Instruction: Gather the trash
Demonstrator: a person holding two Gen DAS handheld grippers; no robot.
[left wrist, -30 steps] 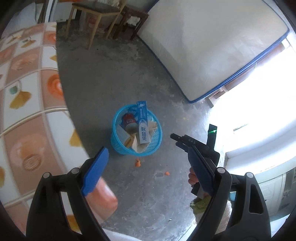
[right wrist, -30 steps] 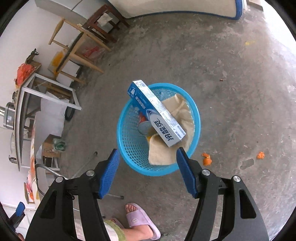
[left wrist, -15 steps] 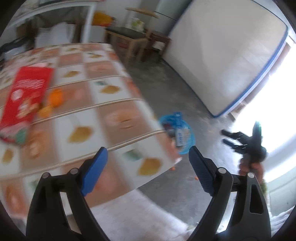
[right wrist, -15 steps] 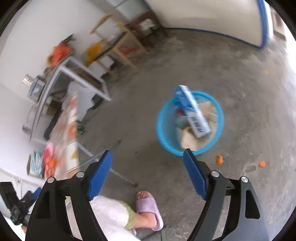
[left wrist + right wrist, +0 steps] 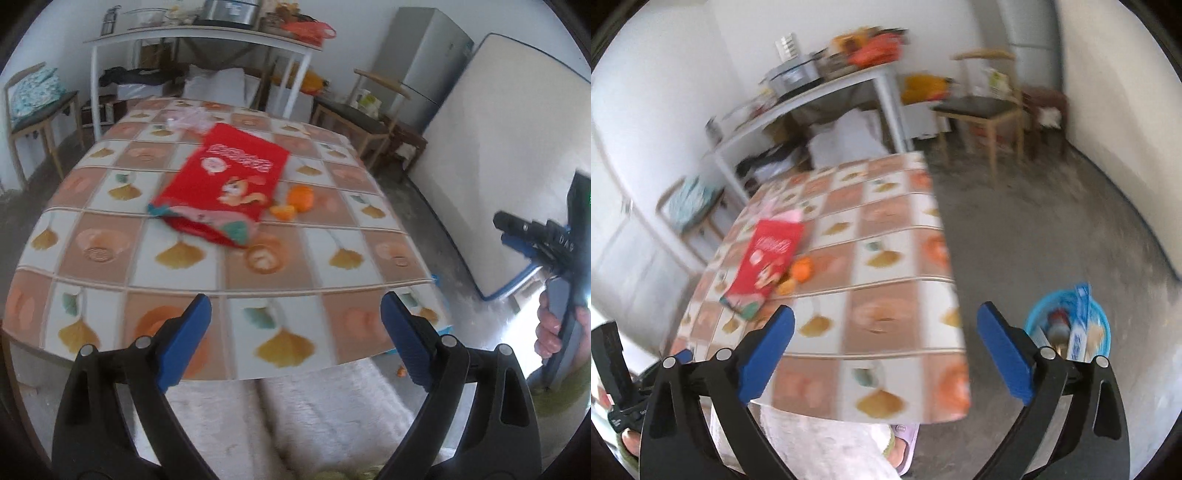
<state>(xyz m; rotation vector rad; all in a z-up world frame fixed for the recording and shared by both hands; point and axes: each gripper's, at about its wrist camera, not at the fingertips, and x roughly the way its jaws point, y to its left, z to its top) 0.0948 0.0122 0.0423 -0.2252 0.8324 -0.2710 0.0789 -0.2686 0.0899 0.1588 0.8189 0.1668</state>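
Two grippers in view, both empty. Left gripper (image 5: pixel 295 332): jaws spread wide, nothing between them, held over the near edge of the tabletop (image 5: pixel 110 206). Right gripper (image 5: pixel 884 347): jaws likewise spread wide, nothing held, over the near right corner of the tabletop.

Trash on the tabletop, ahead of the left jaws: red snack bag (image 5: pixel 225 181) lying flat, torn end toward the jaws. Just right of the bag, an orange (image 5: pixel 301 197) with a peel piece (image 5: pixel 282 212) touching it on the near side. Crumpled clear wrapper (image 5: pixel 188 118) beyond the bag's far end; detail blurred.

Right wrist view: bag and orange sit ahead and left of the left jaw. Blue basket (image 5: pixel 1102 321) stands on the floor (image 5: pixel 1034 236), just beyond the right jaw, already holding a blue-and-white carton (image 5: pixel 1078 325) upright and other items too blurred to tell.
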